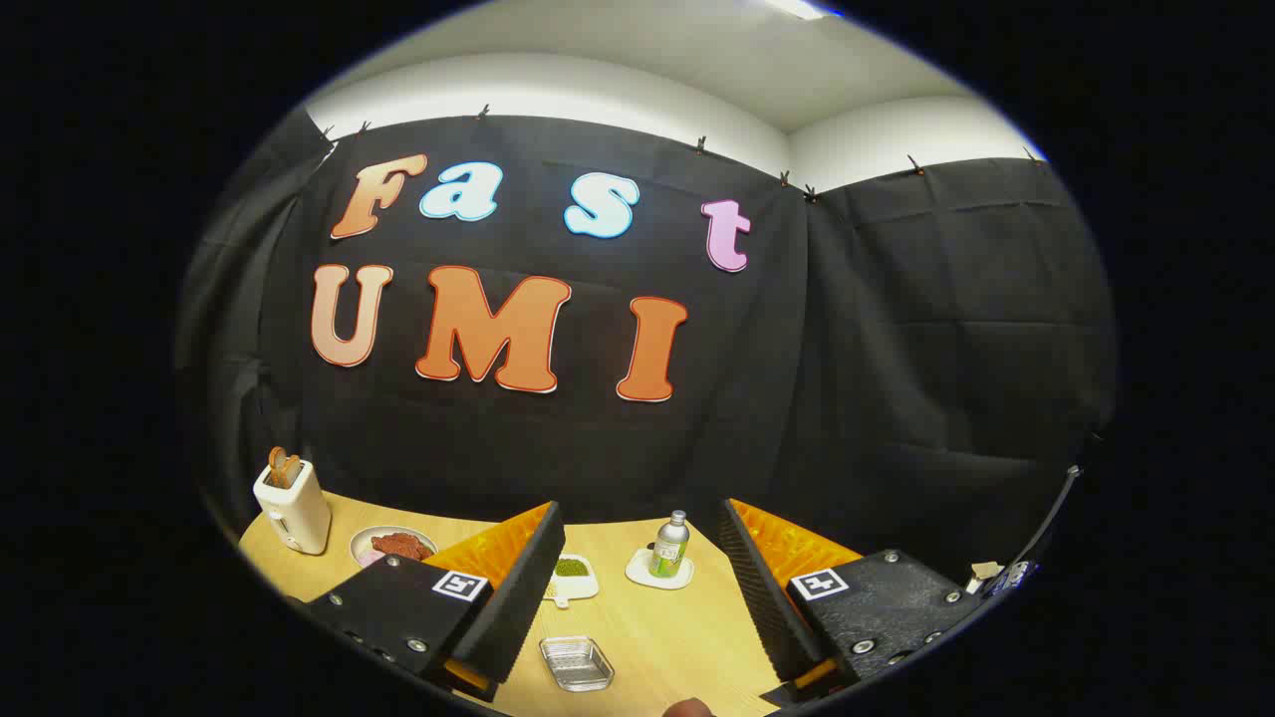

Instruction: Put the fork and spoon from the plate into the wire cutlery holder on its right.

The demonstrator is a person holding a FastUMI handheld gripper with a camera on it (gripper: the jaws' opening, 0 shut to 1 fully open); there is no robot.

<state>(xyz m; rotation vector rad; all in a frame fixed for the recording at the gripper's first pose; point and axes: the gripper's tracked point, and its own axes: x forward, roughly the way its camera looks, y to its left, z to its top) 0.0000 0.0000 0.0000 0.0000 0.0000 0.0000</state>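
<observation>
The gripper (637,588) hung with fingers spread, empty; a tray (576,663) lay between them. Aimed high, it risked missing the cutlery.

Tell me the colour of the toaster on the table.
The toaster is cream-white, best seen in the gripper view, beyond the open gripper.

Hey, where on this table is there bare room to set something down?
Bare wood lies between the open jaws of the gripper, bordered by the clear tray, green-filled dish and bottle. Crowded: the far left, around the toaster and plate.
</observation>
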